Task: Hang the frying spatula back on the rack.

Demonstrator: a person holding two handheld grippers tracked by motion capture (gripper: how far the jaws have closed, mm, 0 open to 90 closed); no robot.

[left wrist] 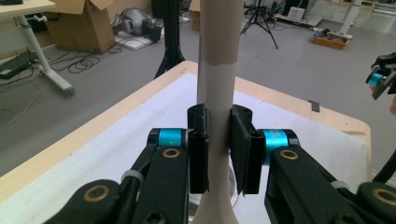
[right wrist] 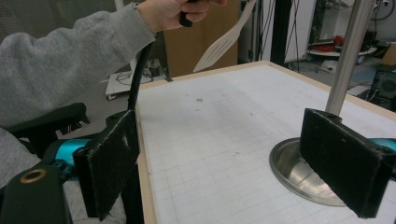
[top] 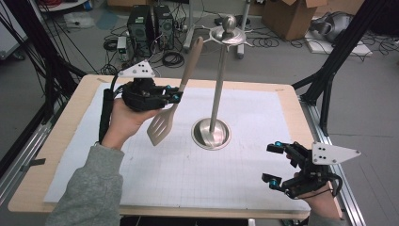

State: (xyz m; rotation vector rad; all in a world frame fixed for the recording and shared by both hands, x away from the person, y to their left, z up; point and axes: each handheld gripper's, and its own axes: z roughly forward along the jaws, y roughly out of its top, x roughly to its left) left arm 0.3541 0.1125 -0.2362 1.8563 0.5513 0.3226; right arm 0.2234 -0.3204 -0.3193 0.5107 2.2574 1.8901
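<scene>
A lab or workshop: computer towers (top: 149, 28), tangled cables (top: 171, 59) and cardboard boxes (top: 291, 16) crowd the floor beyond the gripper-held spatula (top: 171, 101).

Grey floor (top: 282, 61) – cables (top: 171, 59), computer towers (top: 149, 26), cardboard boxes (top: 291, 16), black frame struts (top: 346, 44).

In the left gripper view the spatula (left wrist: 215, 84) runs off the top and bottom edges, so neither its blade nor its handle end shows, and the pads (left wrist: 198, 149) cover a stretch of its handle. In the right gripper view the stand (right wrist: 348, 60) is cut off at the top (its head lies beyond the edge), and a pad (right wrist: 343, 163) hides part of the base (right wrist: 292, 163). There the spatula's handle leaves the top edge.
</scene>
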